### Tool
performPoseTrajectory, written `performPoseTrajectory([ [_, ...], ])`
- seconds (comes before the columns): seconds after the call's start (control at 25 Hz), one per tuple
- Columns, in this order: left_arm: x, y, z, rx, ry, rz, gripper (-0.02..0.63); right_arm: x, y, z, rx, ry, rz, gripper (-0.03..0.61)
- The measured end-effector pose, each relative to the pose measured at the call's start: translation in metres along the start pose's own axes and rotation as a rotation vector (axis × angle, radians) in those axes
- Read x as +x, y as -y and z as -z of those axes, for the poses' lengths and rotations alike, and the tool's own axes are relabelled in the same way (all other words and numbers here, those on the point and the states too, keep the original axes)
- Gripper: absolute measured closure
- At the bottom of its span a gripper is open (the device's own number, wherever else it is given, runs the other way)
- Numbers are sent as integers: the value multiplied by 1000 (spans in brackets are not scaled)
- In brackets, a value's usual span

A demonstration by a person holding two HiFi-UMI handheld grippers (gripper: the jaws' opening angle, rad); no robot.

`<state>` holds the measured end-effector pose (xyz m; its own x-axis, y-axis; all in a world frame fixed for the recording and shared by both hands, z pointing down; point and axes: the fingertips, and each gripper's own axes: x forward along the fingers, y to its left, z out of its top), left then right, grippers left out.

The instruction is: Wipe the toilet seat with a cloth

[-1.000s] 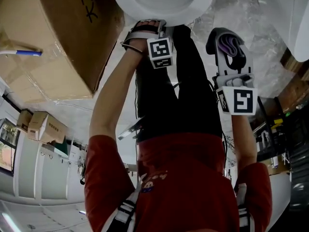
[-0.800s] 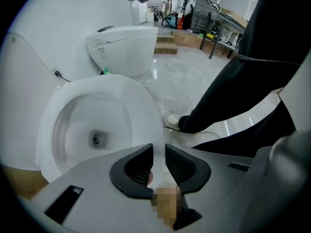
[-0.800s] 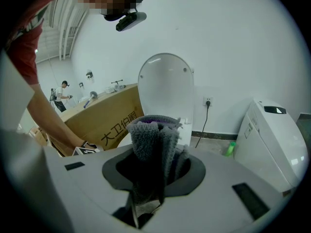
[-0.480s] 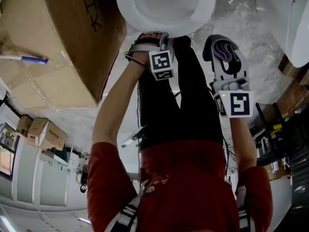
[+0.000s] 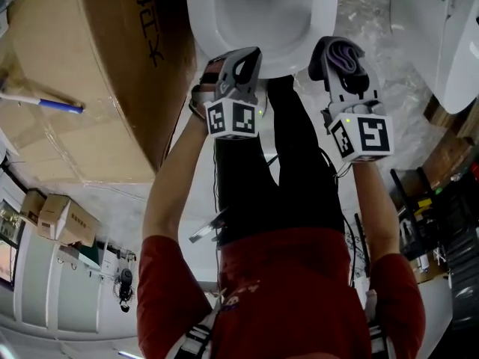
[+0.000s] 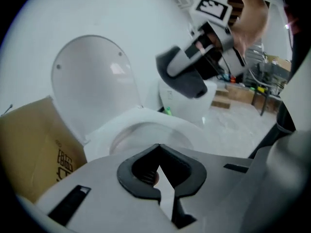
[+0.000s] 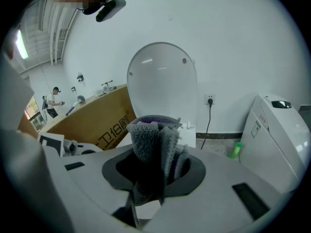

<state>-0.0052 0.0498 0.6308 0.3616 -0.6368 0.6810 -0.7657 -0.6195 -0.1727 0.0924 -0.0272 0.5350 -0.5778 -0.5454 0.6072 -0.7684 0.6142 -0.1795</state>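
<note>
The white toilet (image 5: pixel 262 13) stands open, its rim (image 6: pixel 146 123) bare and its lid (image 7: pixel 163 81) upright against the wall. My left gripper (image 5: pixel 249 57) hovers at the bowl's front edge. Its jaws have just been closing and now meet with nothing between them (image 6: pixel 158 152). My right gripper (image 5: pixel 338 57) is beside it to the right, shut on a folded grey and purple cloth (image 7: pixel 148 135) that sticks up out of the jaws. That cloth (image 5: pixel 346 57) is held above the floor just right of the bowl. The right gripper (image 6: pixel 192 69) also shows in the left gripper view.
A large cardboard box (image 5: pixel 90 73) stands close on the toilet's left, with a blue-handled brush (image 5: pixel 45 103) on it. A second white unit (image 7: pixel 272 130) is on the right, a green bottle (image 7: pixel 235 150) beside it. A cable hangs from a wall socket (image 7: pixel 210 101).
My left gripper has come up and away from under the bowl's front rim, rolled over, and its jaws have closed. My right gripper has carried the cloth nearer the bowl.
</note>
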Motion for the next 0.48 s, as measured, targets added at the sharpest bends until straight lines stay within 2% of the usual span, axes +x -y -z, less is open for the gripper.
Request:
performPoseTrajectory([
  [0.08, -7, -30, -22, -101, 79, -83, 601, 18, 8, -2, -22, -11, 10, 482],
  [0.16, -15, -51, -40, -180, 148, -139, 601, 37, 17, -2, -89, -26, 13, 483],
  [0.32, -26, -76, -68, -208, 246, -194, 601, 83, 41, -9, -284, -74, 29, 482],
  [0.48, -26, -82, -74, -260, 249, -194, 601, 130, 72, -14, -524, -153, 59, 482],
])
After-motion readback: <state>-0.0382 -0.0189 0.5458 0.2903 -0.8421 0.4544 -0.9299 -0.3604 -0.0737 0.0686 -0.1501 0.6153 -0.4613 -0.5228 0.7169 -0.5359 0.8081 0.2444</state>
